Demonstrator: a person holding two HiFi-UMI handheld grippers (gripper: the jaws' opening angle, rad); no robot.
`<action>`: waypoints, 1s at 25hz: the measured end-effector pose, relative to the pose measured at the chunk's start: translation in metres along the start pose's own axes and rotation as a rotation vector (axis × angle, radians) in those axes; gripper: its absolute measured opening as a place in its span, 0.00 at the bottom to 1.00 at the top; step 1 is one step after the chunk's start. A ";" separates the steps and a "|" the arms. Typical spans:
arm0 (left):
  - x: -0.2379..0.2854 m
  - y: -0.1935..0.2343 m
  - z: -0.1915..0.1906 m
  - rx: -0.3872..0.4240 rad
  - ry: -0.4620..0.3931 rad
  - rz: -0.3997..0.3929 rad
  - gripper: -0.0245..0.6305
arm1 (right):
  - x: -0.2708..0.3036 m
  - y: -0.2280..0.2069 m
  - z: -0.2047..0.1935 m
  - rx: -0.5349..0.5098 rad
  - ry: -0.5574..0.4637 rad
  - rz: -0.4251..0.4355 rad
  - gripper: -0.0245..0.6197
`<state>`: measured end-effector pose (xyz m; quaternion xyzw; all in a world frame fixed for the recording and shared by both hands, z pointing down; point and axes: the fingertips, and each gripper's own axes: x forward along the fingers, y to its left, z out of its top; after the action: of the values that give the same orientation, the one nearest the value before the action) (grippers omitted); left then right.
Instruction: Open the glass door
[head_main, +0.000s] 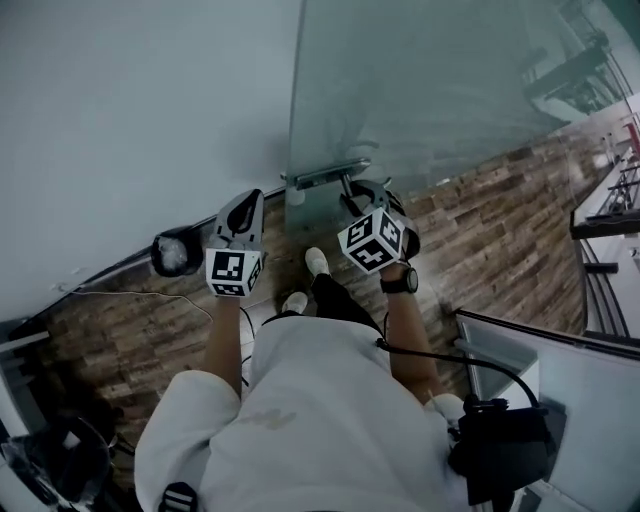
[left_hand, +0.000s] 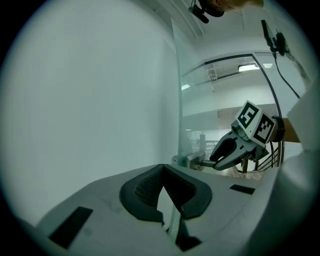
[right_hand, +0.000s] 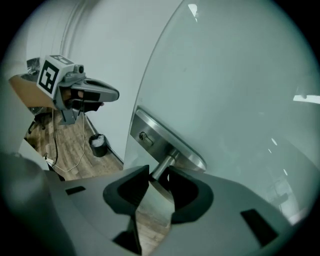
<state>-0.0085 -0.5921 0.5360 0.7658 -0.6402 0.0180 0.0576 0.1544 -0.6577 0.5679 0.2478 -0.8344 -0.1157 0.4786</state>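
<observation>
A small dark bin (head_main: 177, 252) stands on the wooden floor (head_main: 480, 250) at its edge under the white wall (head_main: 130, 110), left of the door. It holds something pale and crumpled; what it is cannot be made out.

The glass door (head_main: 430, 90) rises from the floor just right of that wall. Its metal handle (head_main: 330, 174) sits on a steel lock plate (right_hand: 161, 139) near the door's left edge, and a keyhole shows on the plate in the right gripper view.

The person stands facing the door's edge with both forearms stretched forward from white sleeves. The left gripper (head_main: 243, 207) is held out beside the door and points at the wall, about level and apart from the handle. Its jaws are closed tip to tip with nothing between them.

The right gripper (right_hand: 158, 171), on the arm with a black watch (head_main: 400, 282), tilts down at the handle. Its jaws stand wide apart with the handle's round stem between them. Whether the pads touch the metal cannot be told; no squeeze shows. A black cable (head_main: 450, 358) runs beside this arm to a black pack (head_main: 505, 450) at the person's right side.
</observation>
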 end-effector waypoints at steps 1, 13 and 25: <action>0.003 0.000 -0.002 -0.013 0.009 0.015 0.04 | 0.004 -0.003 0.003 0.002 -0.001 0.007 0.23; 0.025 0.010 -0.007 -0.022 0.083 0.095 0.04 | 0.056 -0.047 0.050 -0.022 -0.068 0.002 0.23; 0.046 0.016 -0.005 0.001 0.115 0.128 0.04 | 0.096 -0.076 0.077 -0.093 -0.093 -0.009 0.23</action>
<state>-0.0153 -0.6391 0.5470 0.7209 -0.6836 0.0661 0.0925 0.0712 -0.7766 0.5670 0.2232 -0.8483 -0.1678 0.4499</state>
